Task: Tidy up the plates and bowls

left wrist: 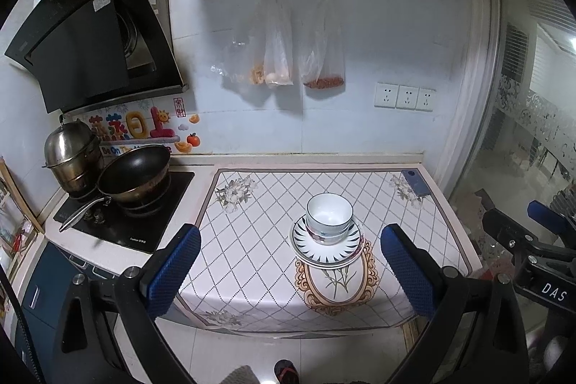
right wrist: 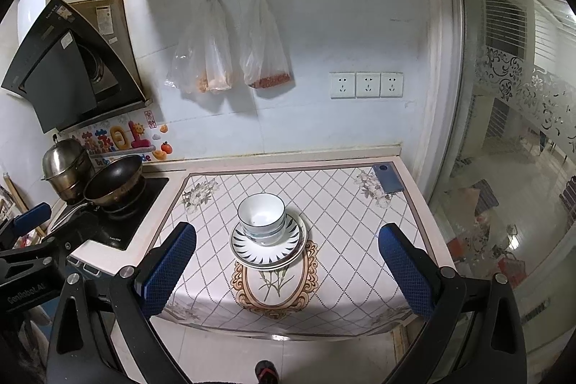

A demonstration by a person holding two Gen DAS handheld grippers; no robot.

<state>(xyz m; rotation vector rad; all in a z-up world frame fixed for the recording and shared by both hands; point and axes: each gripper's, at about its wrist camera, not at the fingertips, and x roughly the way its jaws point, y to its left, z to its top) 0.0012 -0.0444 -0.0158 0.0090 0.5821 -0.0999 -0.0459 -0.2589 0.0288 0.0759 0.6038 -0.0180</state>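
White bowls (left wrist: 329, 216) are nested on a stack of plates (left wrist: 325, 249) with dark leaf marks on the rim, in the middle of the patterned counter mat (left wrist: 252, 261). The same bowls (right wrist: 261, 216) and plates (right wrist: 268, 249) show in the right wrist view. My left gripper (left wrist: 293, 261) is open and empty, held back from the counter's front edge, short of the stack. My right gripper (right wrist: 288, 261) is open and empty, likewise back from the counter. The right gripper's body (left wrist: 532, 247) shows at the right of the left wrist view.
A black wok (left wrist: 135, 173) and a steel pot (left wrist: 70, 150) sit on the stove (left wrist: 122, 218) at left. A blue phone (left wrist: 415, 182) lies at the mat's far right corner. Plastic bags (left wrist: 280, 56) hang on the wall. A glass door (right wrist: 504, 168) stands at right.
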